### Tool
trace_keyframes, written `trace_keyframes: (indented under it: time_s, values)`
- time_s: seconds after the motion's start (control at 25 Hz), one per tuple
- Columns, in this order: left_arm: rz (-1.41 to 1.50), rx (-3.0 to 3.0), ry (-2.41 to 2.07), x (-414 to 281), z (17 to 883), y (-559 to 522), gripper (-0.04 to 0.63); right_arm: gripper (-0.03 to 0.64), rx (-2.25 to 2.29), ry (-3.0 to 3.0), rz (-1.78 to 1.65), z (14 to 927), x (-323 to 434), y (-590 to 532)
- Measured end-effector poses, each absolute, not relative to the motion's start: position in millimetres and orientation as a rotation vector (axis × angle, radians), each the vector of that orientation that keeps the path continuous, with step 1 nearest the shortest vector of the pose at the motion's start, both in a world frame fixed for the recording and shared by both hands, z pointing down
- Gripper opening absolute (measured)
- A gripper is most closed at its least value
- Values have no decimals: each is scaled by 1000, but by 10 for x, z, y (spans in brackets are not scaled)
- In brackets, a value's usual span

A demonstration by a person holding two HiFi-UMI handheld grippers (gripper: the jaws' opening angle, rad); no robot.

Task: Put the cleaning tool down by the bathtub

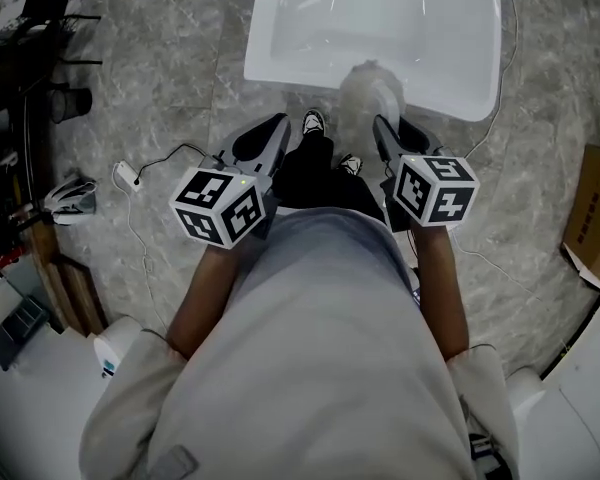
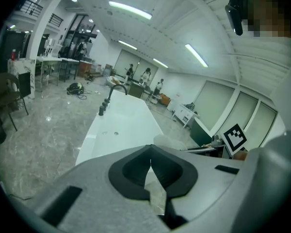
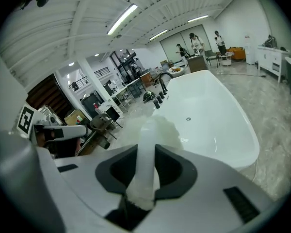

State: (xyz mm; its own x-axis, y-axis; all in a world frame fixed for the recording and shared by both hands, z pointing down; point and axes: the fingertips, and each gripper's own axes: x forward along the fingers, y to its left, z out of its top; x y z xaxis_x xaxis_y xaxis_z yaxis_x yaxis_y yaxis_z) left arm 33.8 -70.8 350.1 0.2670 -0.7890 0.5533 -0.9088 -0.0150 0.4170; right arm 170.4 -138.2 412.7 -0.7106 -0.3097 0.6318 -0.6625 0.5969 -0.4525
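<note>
I see a white bathtub (image 1: pixel 380 18) at twelve o'clock, grey veined floor (image 1: pixel 160 78), whitish cleaning tool (image 1: pixel 368 90), brown box (image 1: pixel 592 218) at three.

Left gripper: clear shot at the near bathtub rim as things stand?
Probably yes. The left gripper is shut and empty, the bathtub rim lies just ahead of it, and only bare floor shows between them.

Your head view is evenly lit, darker at the corners; the bathtub (image 1: pixel 380 28) glares near-white. The cleaning tool (image 1: pixel 368 88) at its near rim looks smeared, soft. Your two gripper views bend hard at the edges, with black corners. Ceiling strip lights (image 2: pixel 130 9) above the bathtub give the light; the floor (image 2: pixel 34 144) beside it shows small glints. Shadows soft.
</note>
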Motion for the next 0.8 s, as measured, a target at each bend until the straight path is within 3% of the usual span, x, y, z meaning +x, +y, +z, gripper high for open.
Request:
trace_keyframes:
  time_s: [0.8]
  values:
    - [74,1814,-1603,-725,3409,-1246,5,86,539,-2279,602,4227,670,-1714]
